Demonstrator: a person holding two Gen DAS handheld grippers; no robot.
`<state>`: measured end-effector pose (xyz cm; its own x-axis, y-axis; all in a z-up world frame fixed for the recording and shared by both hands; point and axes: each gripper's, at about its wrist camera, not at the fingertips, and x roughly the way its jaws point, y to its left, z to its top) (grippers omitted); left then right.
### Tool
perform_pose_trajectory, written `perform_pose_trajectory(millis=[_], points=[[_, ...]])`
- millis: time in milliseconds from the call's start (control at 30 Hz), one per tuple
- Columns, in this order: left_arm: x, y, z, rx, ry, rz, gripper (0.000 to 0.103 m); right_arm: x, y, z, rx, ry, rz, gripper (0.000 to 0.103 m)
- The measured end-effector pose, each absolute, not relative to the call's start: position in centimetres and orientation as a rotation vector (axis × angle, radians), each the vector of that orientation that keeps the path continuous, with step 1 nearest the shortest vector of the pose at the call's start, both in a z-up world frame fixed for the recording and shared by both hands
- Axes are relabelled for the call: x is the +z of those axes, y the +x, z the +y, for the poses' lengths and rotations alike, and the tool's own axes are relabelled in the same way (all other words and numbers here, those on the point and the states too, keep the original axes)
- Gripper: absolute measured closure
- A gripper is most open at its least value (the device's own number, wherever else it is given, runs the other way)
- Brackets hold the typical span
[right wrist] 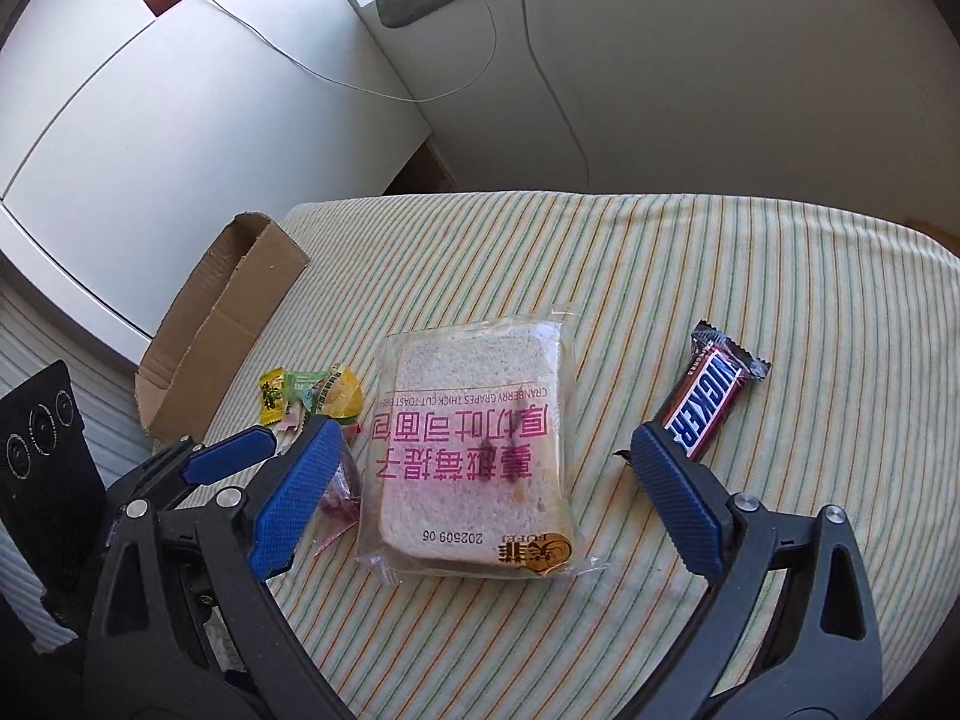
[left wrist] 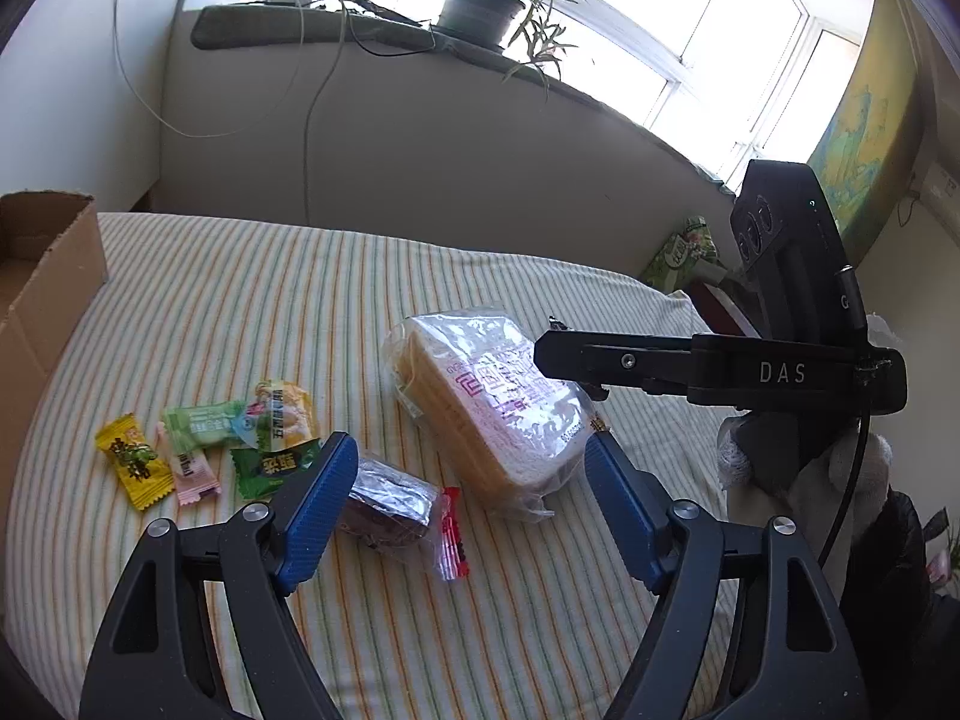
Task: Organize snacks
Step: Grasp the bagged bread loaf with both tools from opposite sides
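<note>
Both tools sit nearest the lenses, each spread wide and grasping nothing. Taking the bagged toast [right wrist: 474, 456] as the landmark, the right tool [right wrist: 480, 492] hangs just above it with one blue pad on either side, neither pressing the wrapper. The left tool [left wrist: 465, 501] hovers beside the toast's near-left corner, over a dark foil-wrapped bar [left wrist: 387, 501] that lies on the striped bed cover [left wrist: 240, 300] just short of the bread.

Left of the toast, a little farther out, a loose cluster of small sweets [left wrist: 204, 450] in yellow, green and pink wrappers rests on the cover. Right of the toast lies a Snickers bar [right wrist: 708, 402], apart from it.

Beyond the sweets, well left of the toast, stands an open cardboard box [right wrist: 222, 330]. The part of its inside that shows looks empty, though the rest is hidden.

Judging by this, sorting has barely begun: every snack is still on the bed. The likely step is a first pick, the right tool closing across the bread, gently enough not to crush the soft slices, then a carry leftward to the box.
</note>
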<state>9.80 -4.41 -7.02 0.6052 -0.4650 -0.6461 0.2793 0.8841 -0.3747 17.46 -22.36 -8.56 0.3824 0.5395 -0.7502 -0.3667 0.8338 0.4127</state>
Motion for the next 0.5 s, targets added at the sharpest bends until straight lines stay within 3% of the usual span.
perform_pose_trajectory(millis=[200, 300, 467, 500], points=[[-7.5, 11.0, -6.0, -0.479, -0.239, 0.841, 0.038, -9.8, 17.5, -23.3, 0.612, 0.233, 1.064, 0.020], [-8.0, 11.7, -6.7, -0.496, -0.231, 0.861, 0.039, -10.3, 17.4, -23.4, 0.624, 0.232, 1.078, 0.028], [-9.0, 12.9, -7.5, -0.514, -0.247, 0.905, 0.039, -10.9, 17.6, -23.5, 0.632, 0.234, 1.098, 0.031], [-9.2, 13.2, -7.5, -0.513, -0.250, 0.912, 0.039, -11.0, 17.6, -23.4, 0.632, 0.231, 1.101, 0.037]])
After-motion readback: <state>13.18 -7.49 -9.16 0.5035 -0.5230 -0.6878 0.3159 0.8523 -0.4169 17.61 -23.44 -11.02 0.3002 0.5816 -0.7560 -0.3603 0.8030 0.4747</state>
